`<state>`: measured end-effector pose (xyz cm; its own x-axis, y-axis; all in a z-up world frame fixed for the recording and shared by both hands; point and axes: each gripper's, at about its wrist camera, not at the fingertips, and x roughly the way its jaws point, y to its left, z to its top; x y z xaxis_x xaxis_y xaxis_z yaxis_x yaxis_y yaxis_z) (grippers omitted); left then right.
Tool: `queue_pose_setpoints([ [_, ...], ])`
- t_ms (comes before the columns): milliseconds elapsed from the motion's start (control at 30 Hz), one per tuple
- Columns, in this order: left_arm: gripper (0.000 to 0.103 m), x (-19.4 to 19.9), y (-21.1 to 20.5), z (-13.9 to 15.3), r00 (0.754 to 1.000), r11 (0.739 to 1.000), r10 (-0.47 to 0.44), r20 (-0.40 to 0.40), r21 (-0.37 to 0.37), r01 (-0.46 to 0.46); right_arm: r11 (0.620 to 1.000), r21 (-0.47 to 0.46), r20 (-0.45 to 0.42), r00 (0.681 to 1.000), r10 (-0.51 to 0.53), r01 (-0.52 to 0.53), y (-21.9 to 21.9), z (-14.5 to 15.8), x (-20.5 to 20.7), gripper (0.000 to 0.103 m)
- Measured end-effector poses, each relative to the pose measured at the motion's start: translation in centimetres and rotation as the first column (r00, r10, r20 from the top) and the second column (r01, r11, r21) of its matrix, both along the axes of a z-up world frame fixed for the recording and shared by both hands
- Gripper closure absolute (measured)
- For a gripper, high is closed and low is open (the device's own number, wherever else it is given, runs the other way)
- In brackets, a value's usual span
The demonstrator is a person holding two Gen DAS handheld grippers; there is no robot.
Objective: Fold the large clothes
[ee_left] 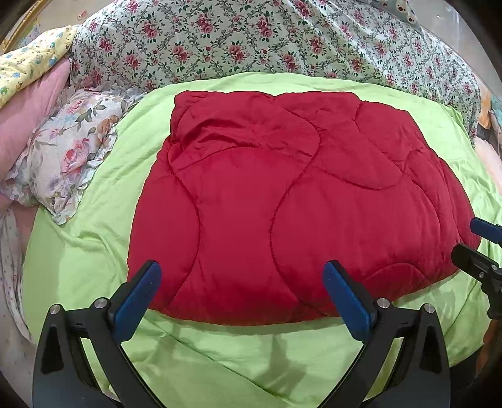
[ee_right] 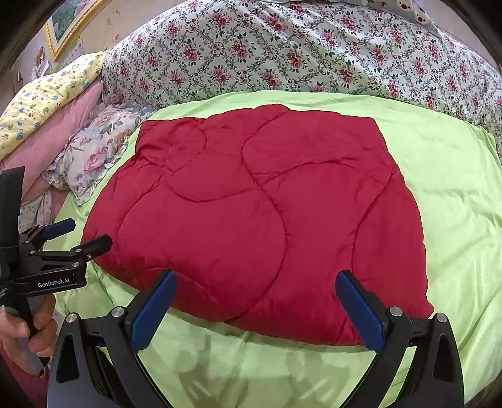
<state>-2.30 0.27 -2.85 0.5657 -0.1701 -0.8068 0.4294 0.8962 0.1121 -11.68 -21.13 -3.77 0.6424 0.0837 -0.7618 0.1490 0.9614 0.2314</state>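
A red quilted garment [ee_left: 282, 194] lies folded into a thick rectangle on a lime green sheet [ee_left: 94, 244]. It also shows in the right wrist view [ee_right: 257, 213]. My left gripper [ee_left: 243, 270] is open and empty, held above the garment's near left edge. It also shows in the right wrist view [ee_right: 81, 233] at the garment's left corner. My right gripper [ee_right: 255, 279] is open and empty above the near right edge. It also shows at the right border of the left wrist view [ee_left: 473, 238].
A rose-print quilt [ee_right: 298, 53] is heaped along the back. A pale floral cloth [ee_left: 66, 157], a pink pillow [ee_left: 34, 103] and a yellow printed cloth [ee_left: 28, 62] lie at the left. A framed picture [ee_right: 69, 22] hangs on the wall.
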Motion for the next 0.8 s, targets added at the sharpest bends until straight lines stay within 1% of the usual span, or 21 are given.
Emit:
queue_pose_setpoints([
  [400, 0.0, -0.04, -0.24, 0.11, 1.0, 1.0, 0.0, 0.002, -0.005, 0.0, 1.0, 0.003, 0.0, 1.0, -0.012, 0.012, -0.43, 0.14, -0.16, 0.001],
  [800, 0.0, 0.64, -0.31, -0.06, 1.0, 0.999, -0.002, -0.022, -0.036, 0.001, 1.0, 0.008, -0.003, 1.0, -0.025, 0.025, -0.48, -0.19, -0.01, 0.001],
])
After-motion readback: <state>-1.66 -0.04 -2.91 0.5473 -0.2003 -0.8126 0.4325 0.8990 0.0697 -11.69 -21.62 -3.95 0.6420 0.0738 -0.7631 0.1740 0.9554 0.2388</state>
